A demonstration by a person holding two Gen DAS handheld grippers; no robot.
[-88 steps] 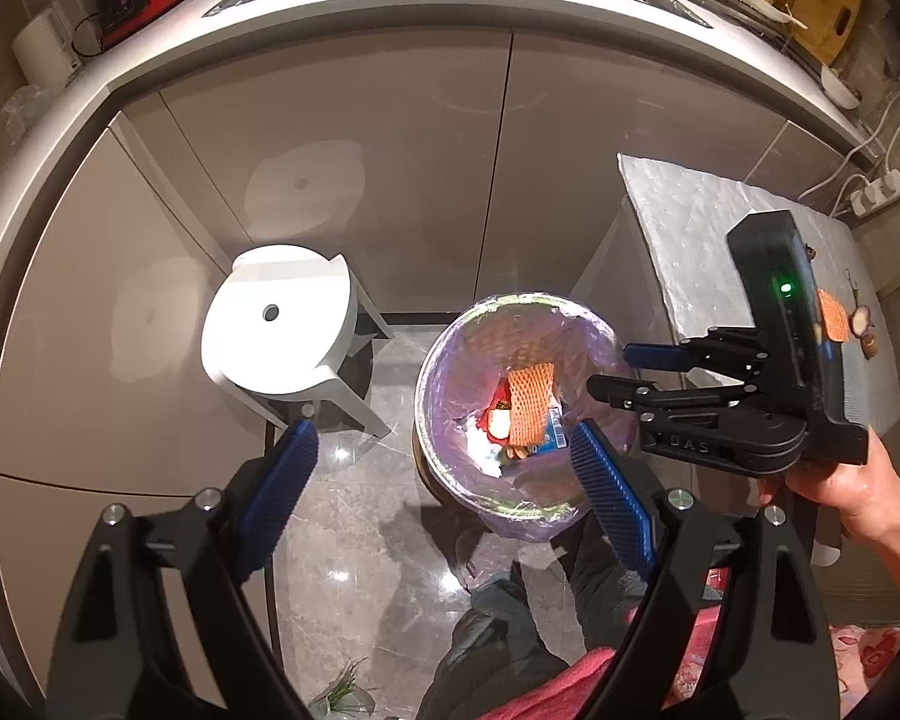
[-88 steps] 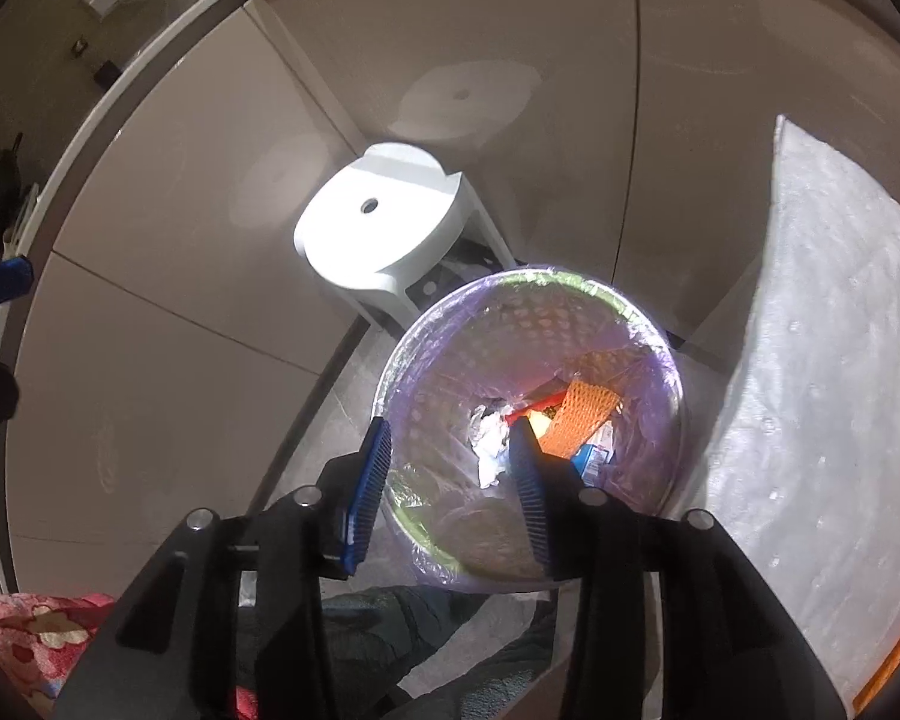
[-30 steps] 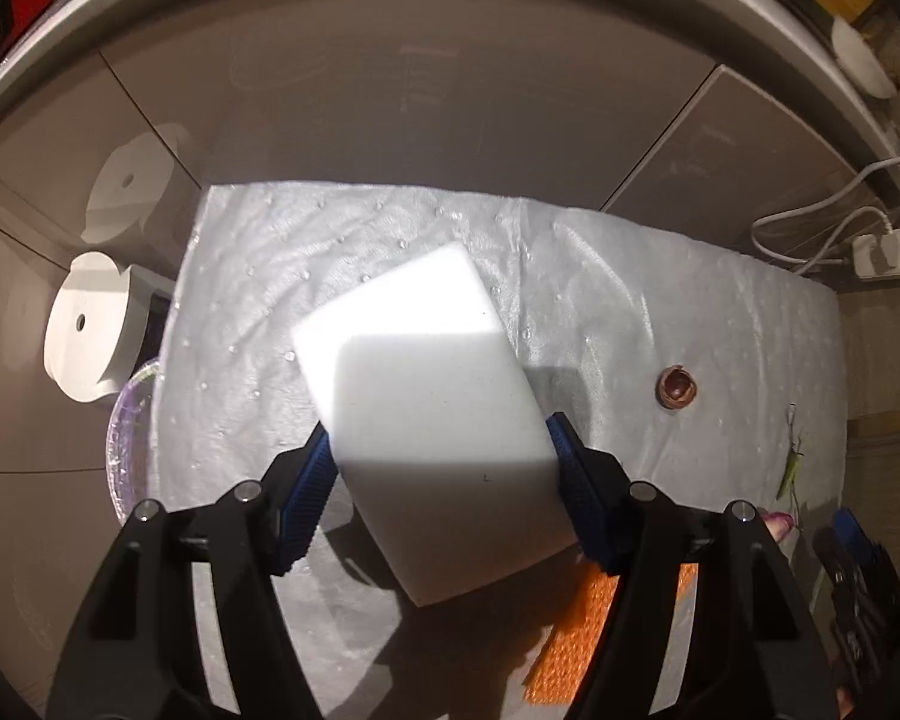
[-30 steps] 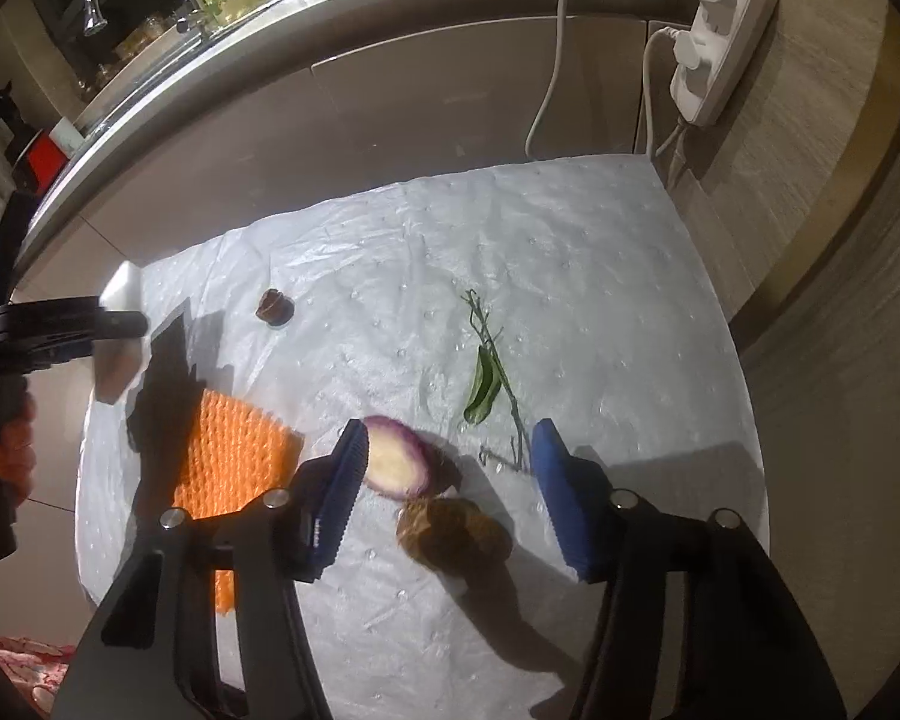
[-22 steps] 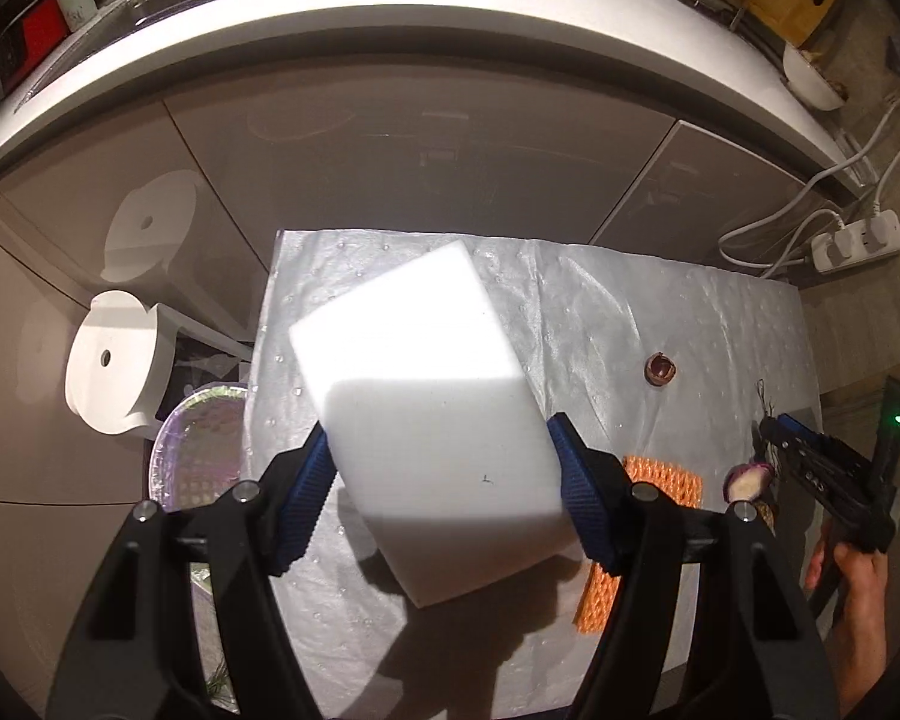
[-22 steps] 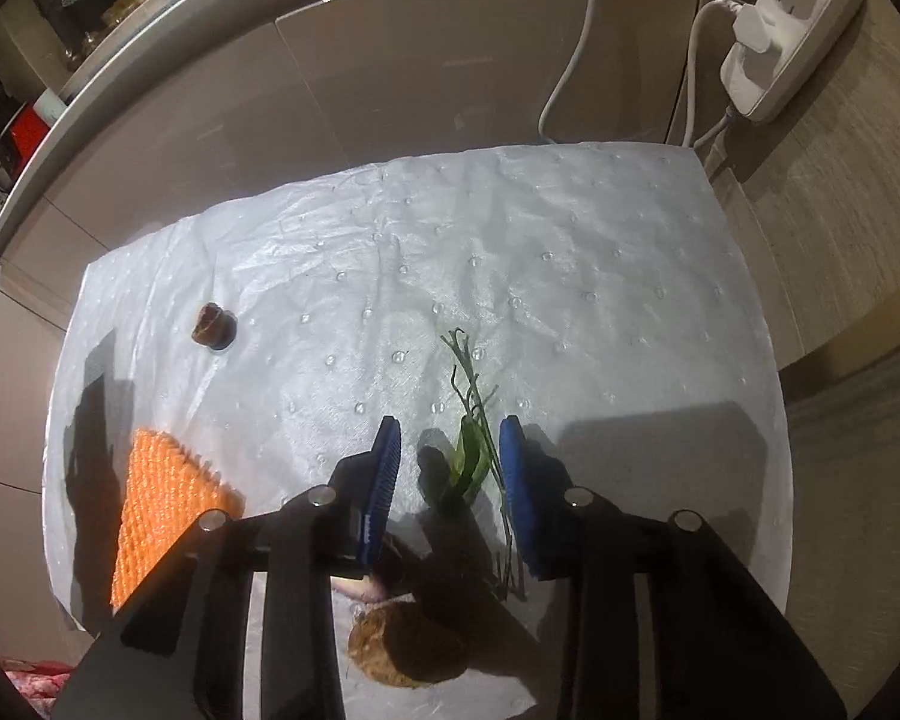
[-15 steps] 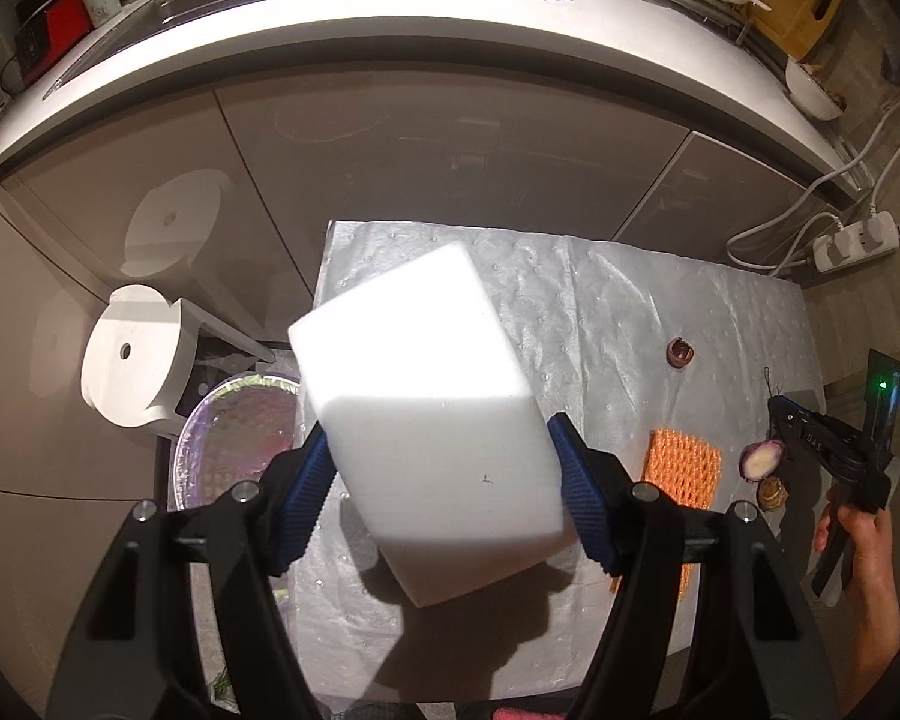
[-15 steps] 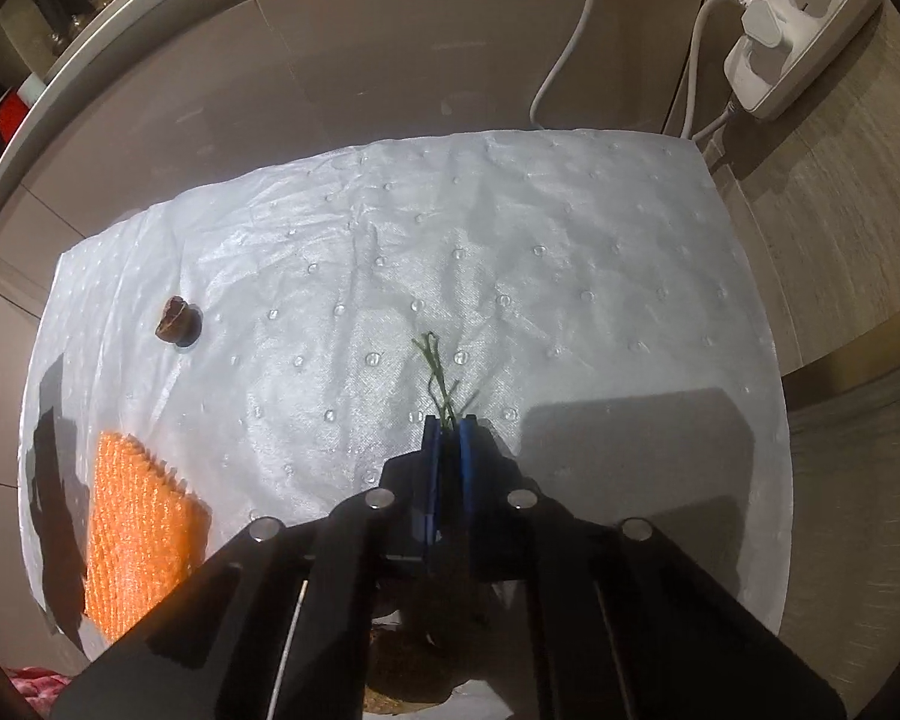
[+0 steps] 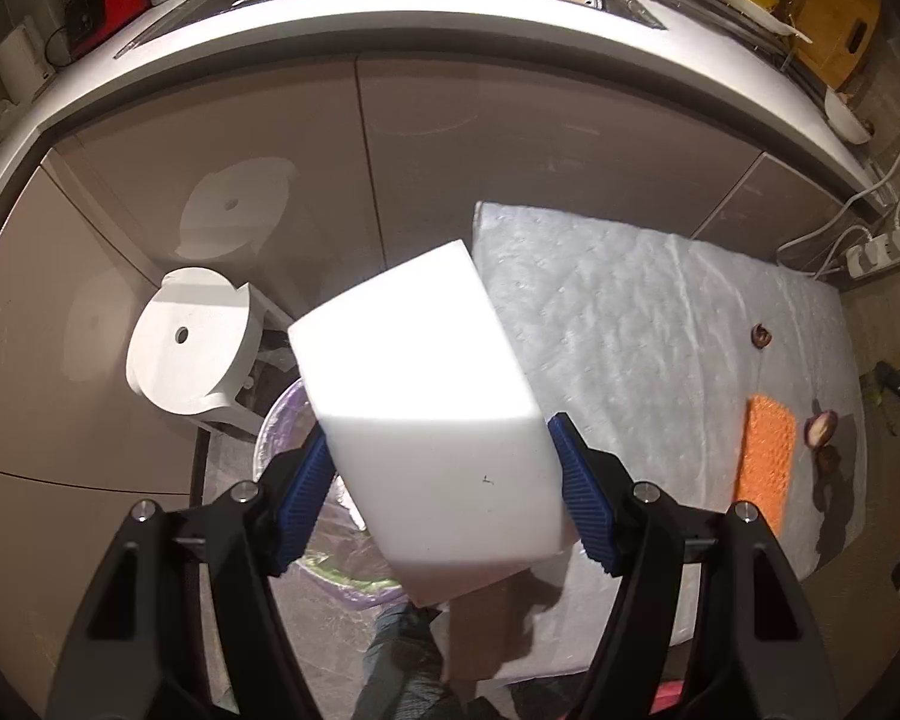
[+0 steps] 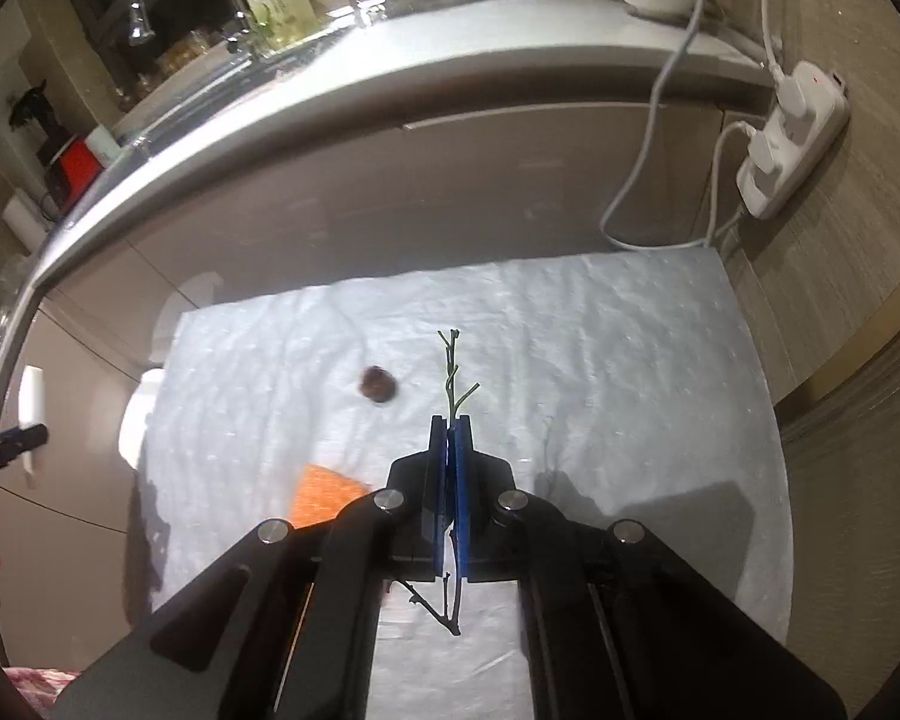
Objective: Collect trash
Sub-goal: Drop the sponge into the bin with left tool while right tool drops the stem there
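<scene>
My left gripper (image 9: 441,480) is shut on a large white foam block (image 9: 426,396), held in the air over the lined trash bin (image 9: 282,420), which the block mostly hides. My right gripper (image 10: 448,441) is shut on a thin green stem (image 10: 452,372), lifted above the white table cover (image 10: 600,372). On the cover lie an orange net piece (image 9: 765,462) (image 10: 324,495), a small brown scrap (image 10: 378,385) (image 9: 762,335) and a purple onion piece (image 9: 820,427).
A white stool (image 9: 189,342) stands left of the bin by the beige cabinet fronts (image 9: 450,138). A power strip (image 10: 792,138) with cables hangs at the right wall. The counter with the sink (image 10: 168,18) runs along the back.
My left gripper carried the foam block left, off the table to above the bin. My right gripper closed on the green stem and lifted it off the cover.
</scene>
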